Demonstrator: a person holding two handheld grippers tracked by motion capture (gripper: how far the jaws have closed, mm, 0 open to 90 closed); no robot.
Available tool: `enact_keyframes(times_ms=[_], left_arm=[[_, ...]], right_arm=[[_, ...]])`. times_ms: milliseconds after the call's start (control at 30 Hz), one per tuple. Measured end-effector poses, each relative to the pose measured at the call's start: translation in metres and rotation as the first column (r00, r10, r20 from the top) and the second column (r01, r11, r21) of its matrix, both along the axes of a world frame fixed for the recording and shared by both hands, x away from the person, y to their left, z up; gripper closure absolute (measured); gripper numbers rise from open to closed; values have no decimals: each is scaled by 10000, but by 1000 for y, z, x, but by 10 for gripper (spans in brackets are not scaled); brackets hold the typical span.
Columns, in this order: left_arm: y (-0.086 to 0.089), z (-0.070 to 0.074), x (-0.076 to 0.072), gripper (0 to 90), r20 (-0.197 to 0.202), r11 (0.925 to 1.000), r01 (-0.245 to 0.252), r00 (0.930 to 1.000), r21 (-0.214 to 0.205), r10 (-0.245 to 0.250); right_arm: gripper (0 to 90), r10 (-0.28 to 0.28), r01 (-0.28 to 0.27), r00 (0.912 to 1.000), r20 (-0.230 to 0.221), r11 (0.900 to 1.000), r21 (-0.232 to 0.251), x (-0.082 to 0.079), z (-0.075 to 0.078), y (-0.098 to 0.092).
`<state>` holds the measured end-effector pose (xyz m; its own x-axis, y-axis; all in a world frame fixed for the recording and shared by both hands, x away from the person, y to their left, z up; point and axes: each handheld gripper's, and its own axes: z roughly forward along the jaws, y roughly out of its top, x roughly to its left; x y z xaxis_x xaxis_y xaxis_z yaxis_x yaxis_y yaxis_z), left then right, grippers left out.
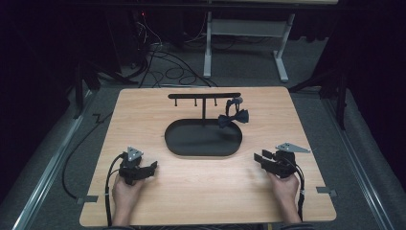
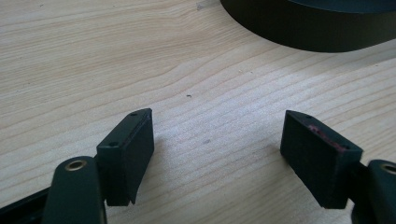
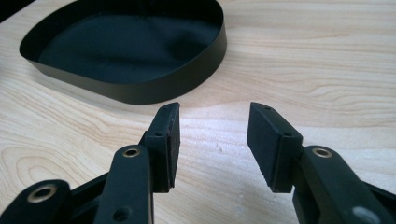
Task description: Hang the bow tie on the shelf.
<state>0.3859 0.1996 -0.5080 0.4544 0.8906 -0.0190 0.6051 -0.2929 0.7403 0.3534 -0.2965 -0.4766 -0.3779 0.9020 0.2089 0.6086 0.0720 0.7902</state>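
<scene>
A black oval tray (image 1: 203,143) sits in the middle of the wooden table (image 1: 191,196), with a black T-shaped stand (image 1: 204,96) rising from its far side. A black bow tie (image 1: 234,117) hangs by its strap from the right end of the stand's bar, over the tray's right rim. My left gripper (image 1: 152,167) rests low at the front left, its jaws open over bare wood (image 2: 217,113), the tray's wall (image 2: 317,32) farther ahead. My right gripper (image 1: 258,158) lies at the front right, open and empty (image 3: 214,106), pointing at the tray (image 3: 140,88).
Small hooks hang under the stand's bar. The table ends close behind the hands and just beyond the stand. Cables (image 1: 167,67) and a white frame's legs (image 1: 244,48) lie on the dark floor past the far edge.
</scene>
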Motion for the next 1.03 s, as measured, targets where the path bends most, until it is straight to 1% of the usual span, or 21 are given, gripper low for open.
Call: enact_keyframes(times_ms=[167, 267, 367, 533, 667, 700, 733, 767, 833, 867, 1033], left_arm=[[0, 0, 0, 263, 0, 10000, 1, 10000, 3, -1], [0, 0, 0, 263, 15, 10000, -8, 10000, 4, 8], [0, 0, 0, 263, 12, 10000, -6, 10000, 3, 6], [0, 0, 0, 263, 10, 10000, -6, 10000, 5, 6], [0, 0, 0, 263, -2, 10000, 8, 10000, 5, -8], [0, 0, 0, 262, -2, 10000, 8, 10000, 5, -8], [0, 0, 0, 262, -3, 10000, 13, 10000, 8, -13], [0, 0, 0, 262, -3, 10000, 14, 10000, 9, -14], [0, 0, 0, 262, -4, 10000, 16, 10000, 8, -16], [0, 0, 0, 262, -3, 10000, 13, 10000, 7, -13], [0, 0, 0, 262, 1, 10000, 11, 10000, 11, -11]], right_arm=[[559, 4, -5, 9999, -113, 10000, -89, 0, -4, 3], [557, 8, -9, 9999, -109, 10000, -93, 0, -7, 4], [556, -14, 12, 10000, -99, 9998, -194, 0, -8, 5], [546, -46, 33, 9998, -177, 9975, -708, 1, -16, 9], [499, -11, -17, 9997, -254, 9939, -1103, 2, -23, 15], [499, -11, -17, 9997, -254, 9939, -1103, 2, -23, 15], [486, -1, -68, 9991, -423, 9867, -1622, 3, -25, 22], [482, -5, -70, 9992, -411, 9828, -1844, 3, -25, 24], [479, 15, -79, 9996, -270, 9710, -2390, 3, -25, 29], [479, 14, -69, 9998, -219, 9678, -2518, 2, -25, 31], [473, 9, -70, 9997, -246, 9689, -2475, 3, -26, 32]])
